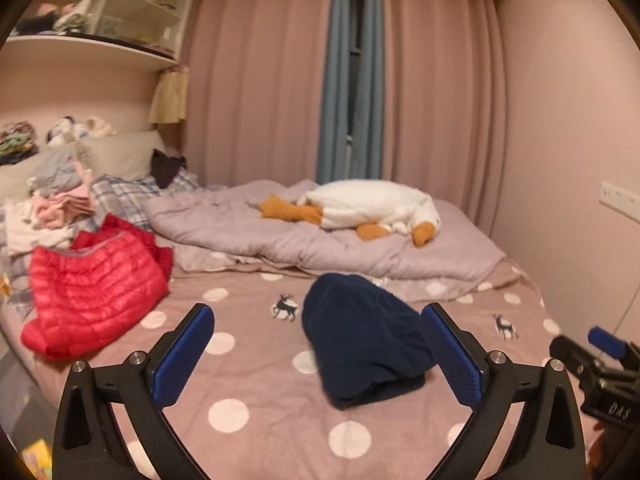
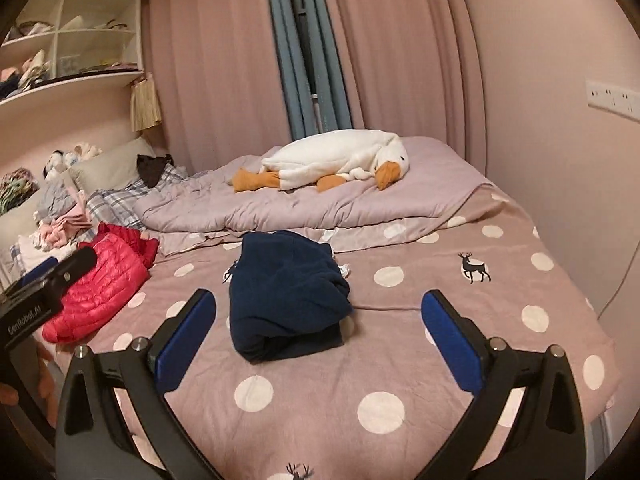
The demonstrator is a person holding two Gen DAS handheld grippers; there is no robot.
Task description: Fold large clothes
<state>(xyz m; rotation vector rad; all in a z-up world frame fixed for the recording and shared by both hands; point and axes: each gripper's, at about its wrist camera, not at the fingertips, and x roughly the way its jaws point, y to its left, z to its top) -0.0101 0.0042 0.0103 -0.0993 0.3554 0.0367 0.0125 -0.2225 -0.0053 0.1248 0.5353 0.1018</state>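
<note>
A folded navy garment [image 1: 366, 342] [image 2: 286, 296] lies on the pink polka-dot bedsheet [image 1: 256, 396] [image 2: 400, 344]. A red puffer jacket [image 1: 90, 294] [image 2: 100, 286] lies crumpled toward the left side of the bed. My left gripper [image 1: 318, 354] hangs open above the sheet, back from the navy bundle, with nothing between its blue pads. My right gripper [image 2: 318, 340] is also wide open and empty, raised above the sheet in front of the bundle. Each gripper shows at the edge of the other's view.
A lilac duvet [image 1: 320, 236] [image 2: 320, 204] with a white plush goose [image 1: 372, 208] [image 2: 340, 160] covers the far half of the bed. Stacked clothes [image 1: 52, 208] and pillows sit at the left head end. Curtains, shelves and a wall bound the bed.
</note>
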